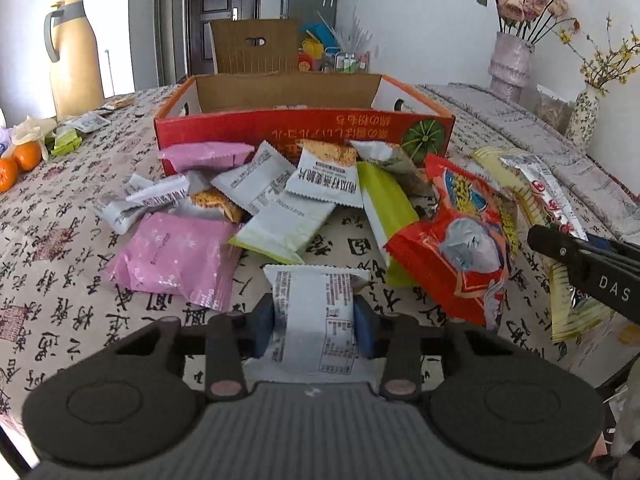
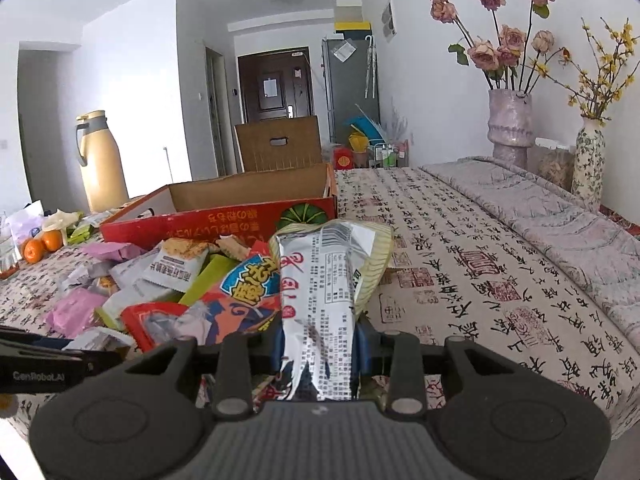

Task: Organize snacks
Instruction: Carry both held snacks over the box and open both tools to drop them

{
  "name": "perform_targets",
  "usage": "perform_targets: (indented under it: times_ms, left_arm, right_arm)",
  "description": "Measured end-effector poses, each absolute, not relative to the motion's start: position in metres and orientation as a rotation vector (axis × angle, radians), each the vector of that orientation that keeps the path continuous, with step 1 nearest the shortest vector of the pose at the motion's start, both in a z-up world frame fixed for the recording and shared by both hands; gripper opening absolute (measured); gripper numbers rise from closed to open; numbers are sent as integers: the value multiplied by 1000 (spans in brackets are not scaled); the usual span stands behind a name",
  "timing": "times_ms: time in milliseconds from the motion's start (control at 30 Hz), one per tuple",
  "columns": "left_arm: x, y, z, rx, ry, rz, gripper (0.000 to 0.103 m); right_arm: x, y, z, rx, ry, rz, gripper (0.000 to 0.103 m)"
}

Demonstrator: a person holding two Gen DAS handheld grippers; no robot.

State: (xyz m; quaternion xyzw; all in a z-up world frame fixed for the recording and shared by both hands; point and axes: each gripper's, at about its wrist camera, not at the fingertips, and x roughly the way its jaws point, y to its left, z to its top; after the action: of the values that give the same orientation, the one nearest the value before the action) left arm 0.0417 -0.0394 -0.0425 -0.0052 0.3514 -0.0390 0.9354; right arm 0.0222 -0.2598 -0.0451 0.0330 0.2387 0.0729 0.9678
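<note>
Left hand-held gripper (image 1: pixel 313 328): blue pads pressed against both sides of a white snack packet (image 1: pixel 314 312) printed with small black text, back side up, its far end lying on the tabletop (image 1: pixel 60 280), which is covered in a calligraphy-print cloth. Right hand-held gripper (image 2: pixel 319 346): clamped together on a long silver snack bag (image 2: pixel 320 304) with red characters and a yellow-striped edge, pointing away from the camera and over the right end of the pile.

Between both, a loose heap of snacks on the tabletop: a pink packet (image 1: pixel 176 256) at the left, a second pink one (image 1: pixel 204 156) against the box, several white packets (image 1: pixel 256 180), a green-edged packet (image 1: pixel 384 200), and a large red-orange bag (image 1: pixel 452 248) at the right, just beside the silver bag.

Directly behind the heap, touching it, a red cardboard box (image 1: pixel 304 128) with a watermelon print, open on top, brown inside; contents not visible.

At the far left, two oranges (image 1: pixel 18 162) and a tan thermos jug (image 1: pixel 74 56). At the far right, a pink vase (image 2: pixel 510 120) of dried roses and a patterned vase (image 2: pixel 588 160) with yellow sprigs, well apart from the snacks.
</note>
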Motion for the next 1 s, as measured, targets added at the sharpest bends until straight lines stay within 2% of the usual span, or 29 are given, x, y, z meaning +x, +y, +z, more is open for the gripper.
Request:
perform_targets:
  times_ms: [533,1000]
  left_arm:
    - [60,-20,1,-23,590,-65,41]
    - [128,-10,48,-30,486,-28,41]
  right_arm:
    - [46,-244,-20,27,436,173,33]
    - [125,-225,15,3,390,228,34]
